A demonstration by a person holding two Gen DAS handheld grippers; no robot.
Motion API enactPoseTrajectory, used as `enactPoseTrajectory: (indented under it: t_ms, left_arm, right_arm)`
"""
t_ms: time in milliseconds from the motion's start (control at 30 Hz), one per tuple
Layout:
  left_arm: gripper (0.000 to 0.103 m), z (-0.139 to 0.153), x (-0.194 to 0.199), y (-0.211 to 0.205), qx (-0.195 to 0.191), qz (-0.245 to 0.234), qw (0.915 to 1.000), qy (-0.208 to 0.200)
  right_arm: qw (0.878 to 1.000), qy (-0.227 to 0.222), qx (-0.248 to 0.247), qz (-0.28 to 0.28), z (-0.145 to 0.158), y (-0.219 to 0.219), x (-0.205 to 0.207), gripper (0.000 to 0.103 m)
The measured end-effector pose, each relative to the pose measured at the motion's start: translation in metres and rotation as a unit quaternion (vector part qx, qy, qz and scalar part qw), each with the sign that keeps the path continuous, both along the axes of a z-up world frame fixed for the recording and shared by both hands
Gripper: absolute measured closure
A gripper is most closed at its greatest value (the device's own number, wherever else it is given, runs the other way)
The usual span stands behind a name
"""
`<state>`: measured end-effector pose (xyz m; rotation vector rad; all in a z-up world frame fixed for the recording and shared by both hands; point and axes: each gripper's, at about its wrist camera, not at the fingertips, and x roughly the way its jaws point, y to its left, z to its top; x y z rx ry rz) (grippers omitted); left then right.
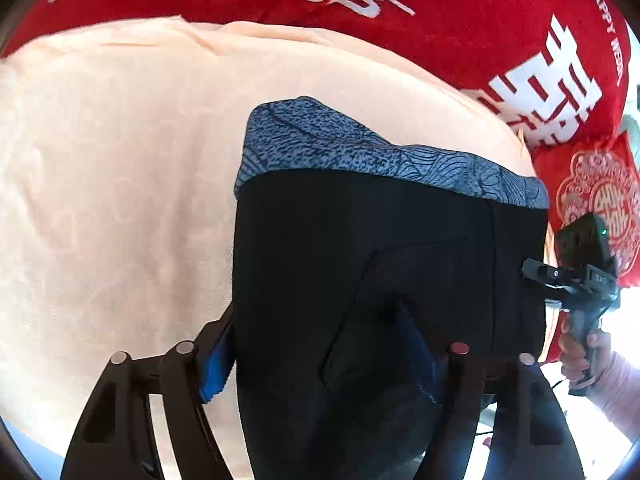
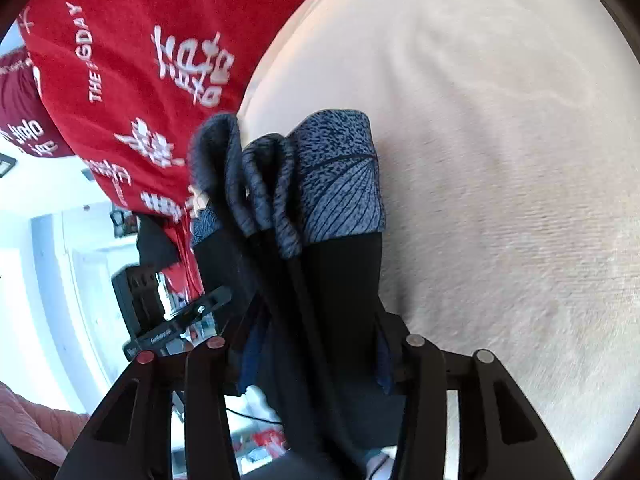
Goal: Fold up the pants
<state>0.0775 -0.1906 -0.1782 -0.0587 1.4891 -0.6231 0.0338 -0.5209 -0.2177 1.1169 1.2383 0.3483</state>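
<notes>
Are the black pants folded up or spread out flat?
Folded: the pants show several stacked waistband layers, held up over the bed.

Pants [image 1: 360,280] lower part cut off below.

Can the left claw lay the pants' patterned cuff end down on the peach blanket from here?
Probably yes. The left claw grips the black pants, whose patterned cuff hangs over bare peach blanket; nothing lies between them.

pants [image 1: 384,264]: one pair, in my jaws
peach blanket [image 1: 120,200]: one
red cushions [image 1: 520,40]: two, perhaps more
</notes>
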Motion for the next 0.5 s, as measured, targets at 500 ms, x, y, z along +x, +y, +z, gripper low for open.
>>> enactPoseTrajectory:
  t_ms: [500]
  left_arm:
    - [0.0,0.066,-0.036,-0.013,0.126,-0.057,0.9833,-0.119]
  right_arm:
    - [0.968,0.077,-0.234,-0.045,0.082,0.014,-0.035,0.018]
